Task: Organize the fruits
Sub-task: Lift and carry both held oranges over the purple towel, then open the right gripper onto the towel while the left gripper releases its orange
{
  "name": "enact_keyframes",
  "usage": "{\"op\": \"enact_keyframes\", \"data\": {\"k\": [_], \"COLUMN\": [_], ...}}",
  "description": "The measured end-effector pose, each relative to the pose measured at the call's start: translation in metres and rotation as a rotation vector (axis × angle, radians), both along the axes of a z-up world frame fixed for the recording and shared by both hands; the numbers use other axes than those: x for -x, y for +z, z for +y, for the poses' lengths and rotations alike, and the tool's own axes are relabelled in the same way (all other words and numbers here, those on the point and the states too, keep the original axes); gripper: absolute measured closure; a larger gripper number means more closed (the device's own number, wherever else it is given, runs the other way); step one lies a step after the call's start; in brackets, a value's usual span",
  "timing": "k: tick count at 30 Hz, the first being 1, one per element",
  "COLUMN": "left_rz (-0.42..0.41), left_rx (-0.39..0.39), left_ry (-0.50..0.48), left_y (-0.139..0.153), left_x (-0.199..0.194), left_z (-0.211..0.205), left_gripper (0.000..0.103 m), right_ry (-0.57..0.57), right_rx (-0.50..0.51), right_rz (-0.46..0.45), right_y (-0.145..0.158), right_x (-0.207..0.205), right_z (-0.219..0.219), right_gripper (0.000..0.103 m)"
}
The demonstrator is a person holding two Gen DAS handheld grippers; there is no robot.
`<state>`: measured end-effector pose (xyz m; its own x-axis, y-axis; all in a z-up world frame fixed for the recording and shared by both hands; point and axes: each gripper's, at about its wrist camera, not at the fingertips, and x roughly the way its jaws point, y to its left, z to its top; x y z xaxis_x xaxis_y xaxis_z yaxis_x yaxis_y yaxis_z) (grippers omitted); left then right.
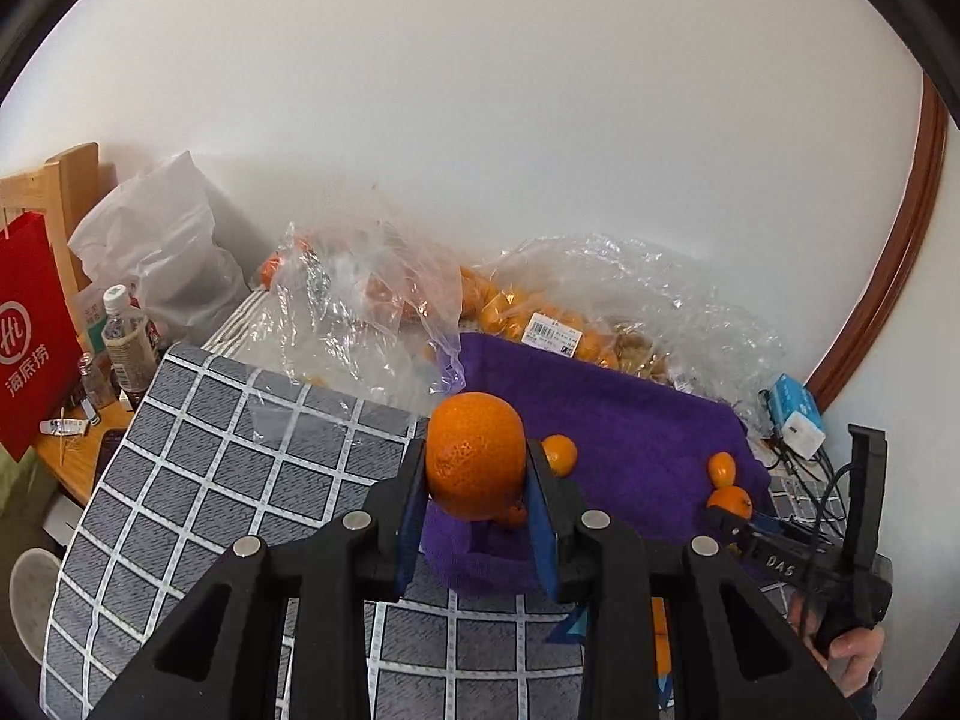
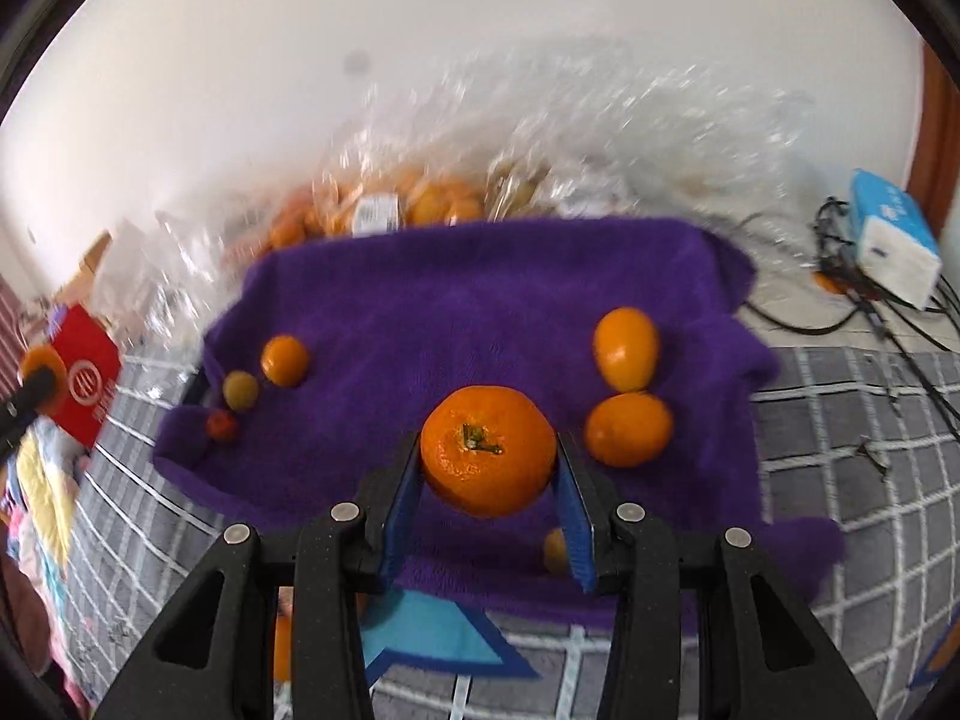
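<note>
White wall backs a surface spread with a grey checked cloth (image 1: 240, 450), and over its far half lies a purple towel (image 1: 630, 420). Seen from the left wrist, the left gripper (image 1: 477, 468) has its blue pads clamped on a large orange (image 1: 476, 456), lifted clear of the towel's near edge. A small orange (image 1: 560, 454) sits on the towel just behind it, and two more rest near the towel's right edge, where the right gripper (image 1: 729, 516) reaches in with an orange at its tips. Clear plastic bags of fruit (image 1: 540, 312) crowd the far edge against the wall, and a red paper bag (image 1: 30, 324) stands off the left side. From the right wrist, the right gripper (image 2: 487, 462) is closed on a mandarin (image 2: 487, 450), stem upward, held above the towel's near middle. Two oranges (image 2: 627, 387) lie touching just to its right; another orange (image 2: 285, 360), a greenish fruit (image 2: 240, 390) and a tiny red one (image 2: 221, 425) line the towel's left edge.
</note>
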<state>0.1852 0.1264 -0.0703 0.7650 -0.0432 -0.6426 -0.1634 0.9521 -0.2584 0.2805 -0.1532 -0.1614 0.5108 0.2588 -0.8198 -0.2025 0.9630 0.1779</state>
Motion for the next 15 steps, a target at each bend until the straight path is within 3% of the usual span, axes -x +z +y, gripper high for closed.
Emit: {"op": "enact_keyframes", "data": {"k": [6,15], "left_rz": [0.05,0.115], "left_rx": [-0.027,-0.018], "left_ry": [-0.042,-0.068], "left_y": [-0.012,-0.03], "left_x": [-0.033,-0.087], "left_z": [-0.017,-0.041], "left_gripper": [0.074,0.074], "right_ry": [0.015,0.024], "right_rx": [0.036,0.02], "right_rz": [0.032,0.024], "right_y": [-0.022,-0.017], "right_x": [-0.006,-0.003], "right_z": [0.005,0.0], "right_gripper": [0.061,0.06]}}
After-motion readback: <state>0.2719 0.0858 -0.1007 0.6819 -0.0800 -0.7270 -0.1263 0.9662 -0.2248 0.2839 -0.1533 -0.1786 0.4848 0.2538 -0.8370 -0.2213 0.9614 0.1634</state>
